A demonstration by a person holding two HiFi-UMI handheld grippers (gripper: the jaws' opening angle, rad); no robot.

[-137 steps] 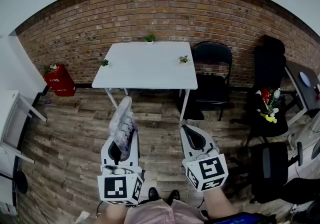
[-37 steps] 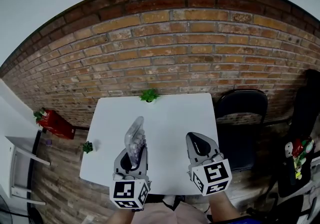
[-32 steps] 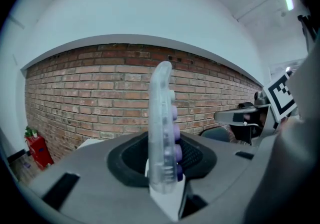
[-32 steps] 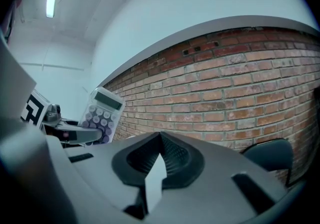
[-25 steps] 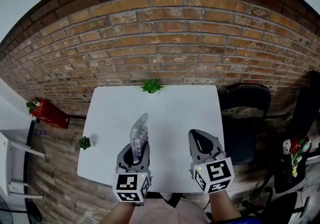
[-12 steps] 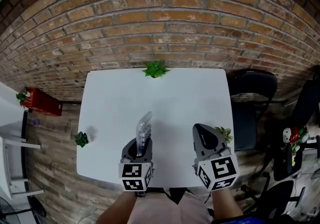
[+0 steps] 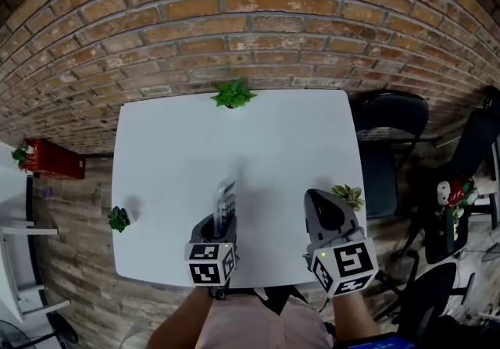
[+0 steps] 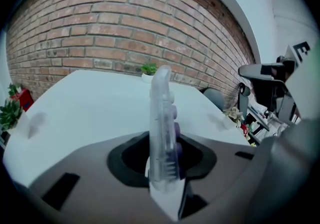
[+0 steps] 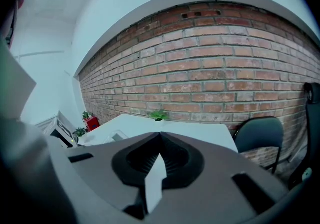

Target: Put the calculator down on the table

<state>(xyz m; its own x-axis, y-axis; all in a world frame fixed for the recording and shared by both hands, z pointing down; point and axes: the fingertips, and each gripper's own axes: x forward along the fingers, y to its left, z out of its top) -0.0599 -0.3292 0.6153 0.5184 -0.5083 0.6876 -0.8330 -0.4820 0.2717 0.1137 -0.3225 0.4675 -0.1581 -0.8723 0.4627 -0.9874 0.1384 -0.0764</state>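
While my left gripper point(image 7: 221, 222) squeezes the clear plastic calculator with purple keys point(image 8: 161, 110), it sticks up on its edge over the white square table point(image 7: 172, 152). It is not lying down yet, so lowering it and letting go are left. My right gripper point(image 9: 159, 160) is closed on nothing. My jaws hide the calculator's bottom end, and its screen does not show.

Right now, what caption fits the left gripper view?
Left gripper shut on a clear calculator, seen edge-on, over the white table.
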